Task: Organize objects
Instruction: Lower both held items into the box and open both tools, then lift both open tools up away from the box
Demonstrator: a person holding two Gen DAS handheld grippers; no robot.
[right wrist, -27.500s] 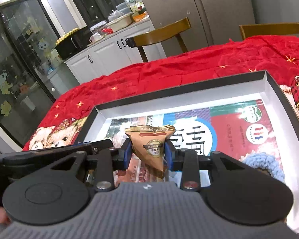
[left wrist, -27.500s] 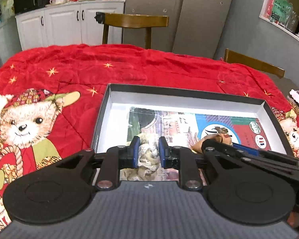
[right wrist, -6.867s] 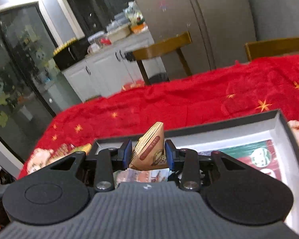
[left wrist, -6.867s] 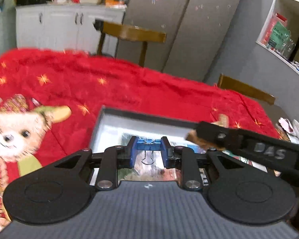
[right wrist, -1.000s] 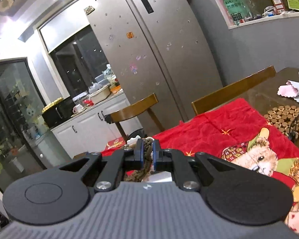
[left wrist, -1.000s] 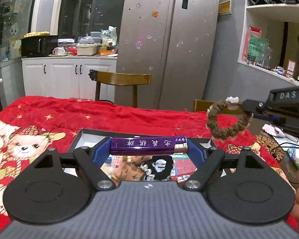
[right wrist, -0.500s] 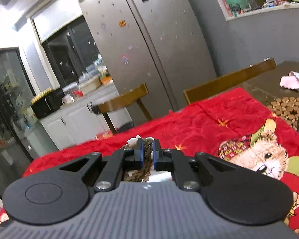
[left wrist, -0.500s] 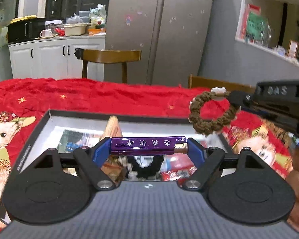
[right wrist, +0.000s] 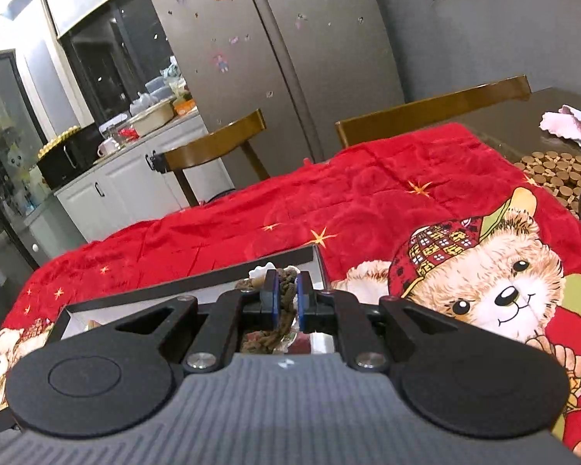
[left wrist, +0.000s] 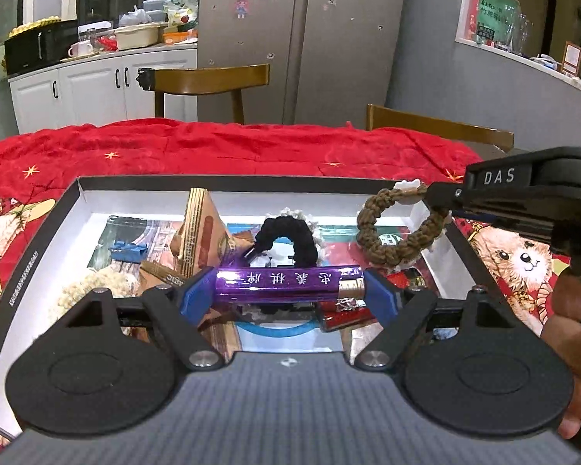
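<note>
A shiny purple tube (left wrist: 286,285) is squeezed by the left gripper (left wrist: 290,294); a brown braided rope ring (left wrist: 397,230), at 2 o'clock, is pinched by the right gripper (right wrist: 285,302).

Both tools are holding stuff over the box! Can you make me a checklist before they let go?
1. Left tool grips the purple stick by its ends: ok.
2. Right tool grips the brown hair tie: ok.
3. Both things hang over the box: ok.
4. Free floor under the stick: not ok; a black hair tie and snack packets lie there.
5. Free floor under the brown hair tie: cannot tell.
</note>
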